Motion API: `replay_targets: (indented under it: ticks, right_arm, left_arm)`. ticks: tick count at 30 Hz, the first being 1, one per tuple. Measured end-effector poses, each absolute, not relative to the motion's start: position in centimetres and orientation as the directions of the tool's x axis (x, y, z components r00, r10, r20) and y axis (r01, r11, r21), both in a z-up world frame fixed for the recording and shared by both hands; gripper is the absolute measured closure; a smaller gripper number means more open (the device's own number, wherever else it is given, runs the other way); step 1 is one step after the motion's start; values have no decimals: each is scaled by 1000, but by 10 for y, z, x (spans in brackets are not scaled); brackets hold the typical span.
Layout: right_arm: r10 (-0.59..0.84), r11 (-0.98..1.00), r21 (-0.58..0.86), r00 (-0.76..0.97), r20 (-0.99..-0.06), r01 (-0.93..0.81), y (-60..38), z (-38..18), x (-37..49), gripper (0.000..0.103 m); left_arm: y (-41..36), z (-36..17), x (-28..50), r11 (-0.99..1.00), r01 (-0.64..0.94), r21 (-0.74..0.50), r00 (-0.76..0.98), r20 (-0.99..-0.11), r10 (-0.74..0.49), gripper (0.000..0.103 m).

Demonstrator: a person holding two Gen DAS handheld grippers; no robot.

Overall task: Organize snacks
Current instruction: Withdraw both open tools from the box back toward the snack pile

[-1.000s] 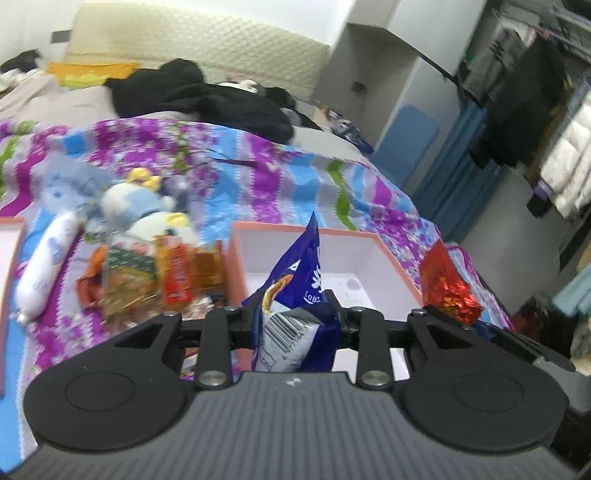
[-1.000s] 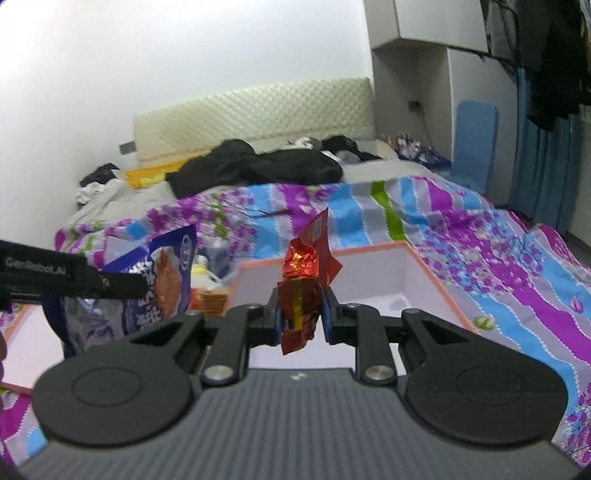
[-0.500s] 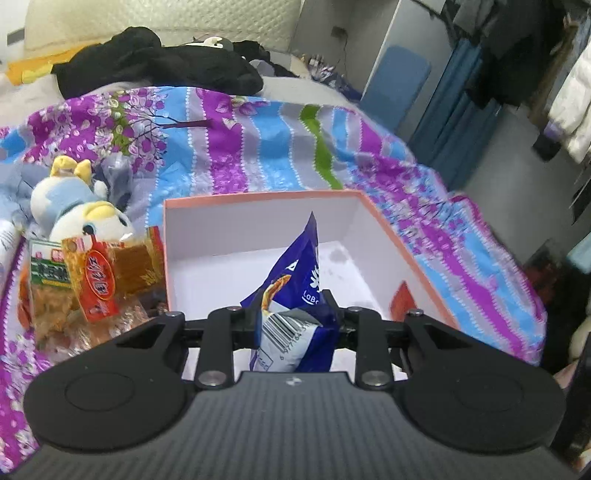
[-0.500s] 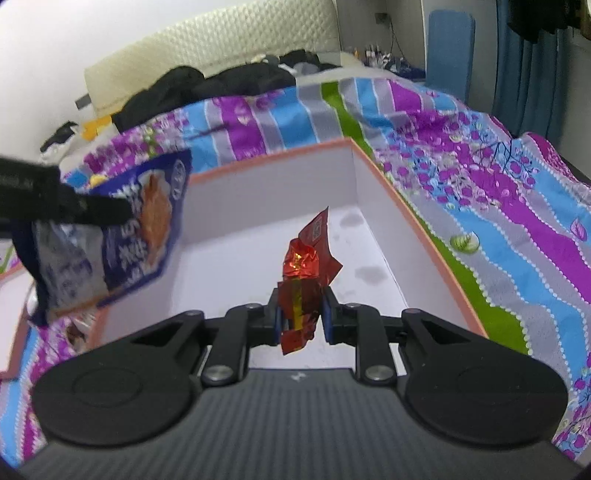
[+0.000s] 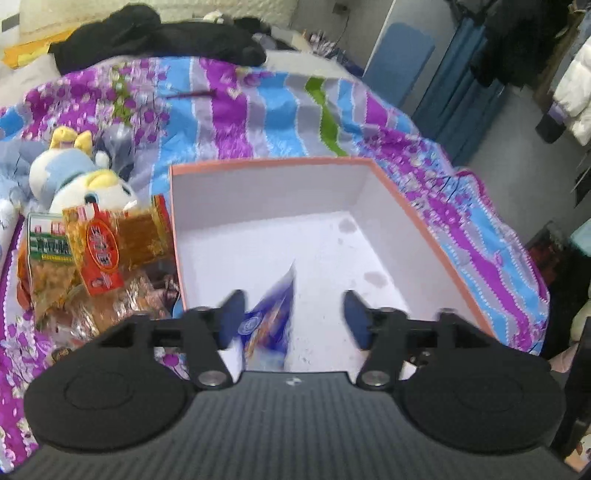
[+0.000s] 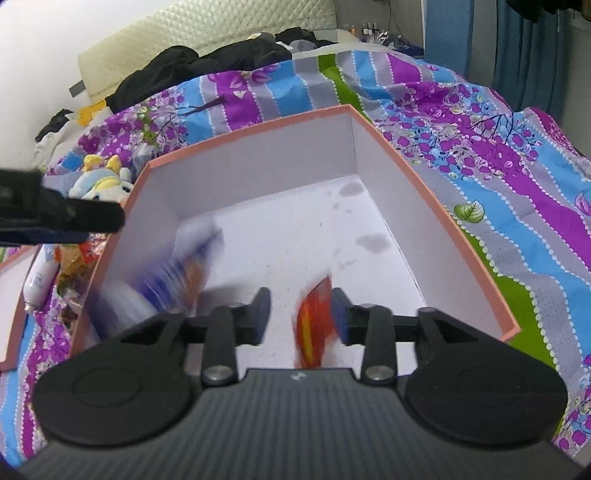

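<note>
A bed (image 5: pixel 258 107) filled the background, covered by a quilt (image 6: pixel 461 140) striped in purple, blue, grey and green with a floral print. Black clothing (image 5: pixel 159 35) lay heaped across the far end of the bed, in front of a cream padded headboard (image 6: pixel 207 29), and a yellow cloth (image 5: pixel 22 51) showed just beside the heap. A plush toy (image 5: pixel 77 177) in white, pale blue and yellow rested on the quilt. Beyond the bed stood a blue chair (image 5: pixel 400 55) beside dark blue curtains (image 5: pixel 458 96). A white puffer coat (image 5: pixel 574 85) hung near dark garments (image 5: pixel 517 40).
</note>
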State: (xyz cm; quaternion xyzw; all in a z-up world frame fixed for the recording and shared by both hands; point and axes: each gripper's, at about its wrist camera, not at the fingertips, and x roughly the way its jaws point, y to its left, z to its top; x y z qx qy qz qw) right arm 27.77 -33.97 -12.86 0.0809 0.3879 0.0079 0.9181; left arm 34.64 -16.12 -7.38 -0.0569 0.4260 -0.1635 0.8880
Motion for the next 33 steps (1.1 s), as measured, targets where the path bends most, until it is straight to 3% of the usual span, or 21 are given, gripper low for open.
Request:
replay_targets:
  ticks: [9,21,33]
  right_arm:
    - [50,983,166,767,-640,75,-341,-94,259,60]
    - [77,984,178,882,-466,8,-313,-20,212,60]
    - [176,977,178,907,-382,-114,-249,-4,173,60]
  left_arm:
    - [-146,-36,319,937,270,-222,651,-675,-347,33]
    - [-107,24,257,941,278,-191,761,-554,-338,33]
    - [-40,33,193,970,201,-139,831,-499,-244,33]
